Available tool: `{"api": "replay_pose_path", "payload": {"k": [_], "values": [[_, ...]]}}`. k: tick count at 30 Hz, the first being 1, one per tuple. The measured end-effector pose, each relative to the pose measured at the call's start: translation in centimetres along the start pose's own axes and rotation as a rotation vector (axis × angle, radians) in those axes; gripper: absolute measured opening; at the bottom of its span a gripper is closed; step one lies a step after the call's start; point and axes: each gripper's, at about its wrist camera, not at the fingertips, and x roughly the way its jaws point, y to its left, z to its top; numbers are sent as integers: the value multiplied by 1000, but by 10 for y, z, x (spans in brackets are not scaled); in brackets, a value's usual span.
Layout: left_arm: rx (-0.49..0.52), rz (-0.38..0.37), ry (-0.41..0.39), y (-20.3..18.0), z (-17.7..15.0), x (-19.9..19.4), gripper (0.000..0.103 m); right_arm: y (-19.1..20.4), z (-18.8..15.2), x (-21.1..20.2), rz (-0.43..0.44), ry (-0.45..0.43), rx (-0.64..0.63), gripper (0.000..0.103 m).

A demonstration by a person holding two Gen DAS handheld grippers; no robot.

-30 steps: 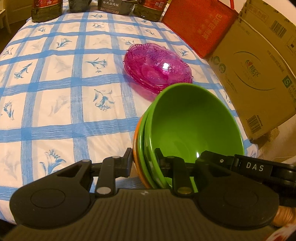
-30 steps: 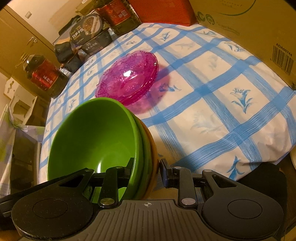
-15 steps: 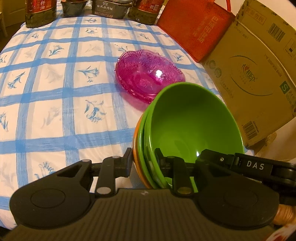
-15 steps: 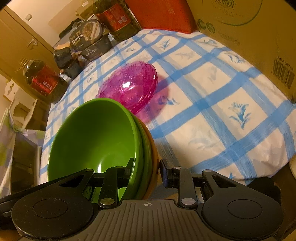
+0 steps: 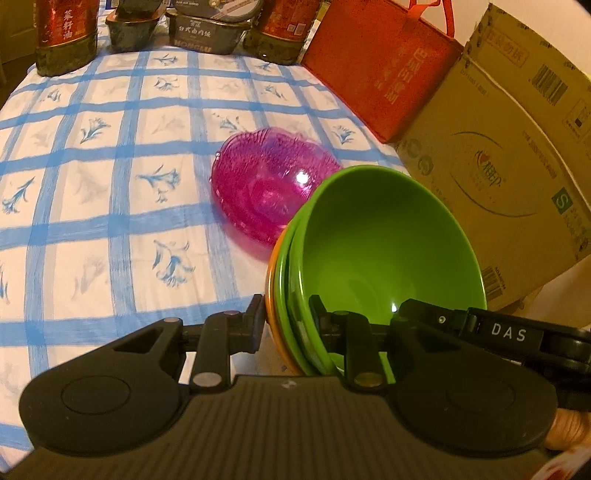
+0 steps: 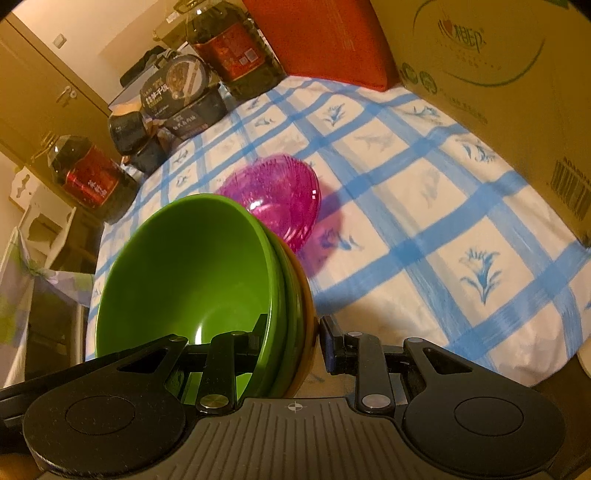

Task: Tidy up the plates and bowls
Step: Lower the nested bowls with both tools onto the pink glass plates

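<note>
A stack of nested bowls [image 5: 380,258], two green ones inside an orange one, is held up between both grippers. My left gripper [image 5: 288,317] is shut on the stack's near rim. My right gripper [image 6: 291,332] is shut on the opposite rim of the same bowl stack [image 6: 192,266]. A stack of pink translucent plates [image 5: 269,184] lies on the blue-checked tablecloth [image 5: 110,184] beyond the bowls. The pink plates also show in the right wrist view [image 6: 284,199].
Cardboard boxes [image 5: 509,166] and a red bag [image 5: 384,66] stand along the table's right side. Oil bottles [image 5: 66,33] and dark food tubs [image 5: 210,29] line the far edge. A cabinet [image 6: 48,96] stands off the table.
Both grippers have pulled back and risen with the bowl stack. The pink plates now look smaller and farther away, and more of the far table edge shows.
</note>
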Motion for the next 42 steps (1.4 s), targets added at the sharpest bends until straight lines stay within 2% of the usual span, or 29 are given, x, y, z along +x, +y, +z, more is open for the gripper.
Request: {"api": "replay_pose_path", "payload": {"k": [12,24,33,42], "values": [[4,-8,-10,-7,51,14,22,7,54,14,8,-11,-19,28],[-31,13,23,5,104,55,22,7,107,68,17,26,-9,28],[-45,46,50,23,124,85,22,9,123,109,18,77,-17,28],[-64,52,67,34,130,105,22,7,131,134,13,93,-26,28]]}}
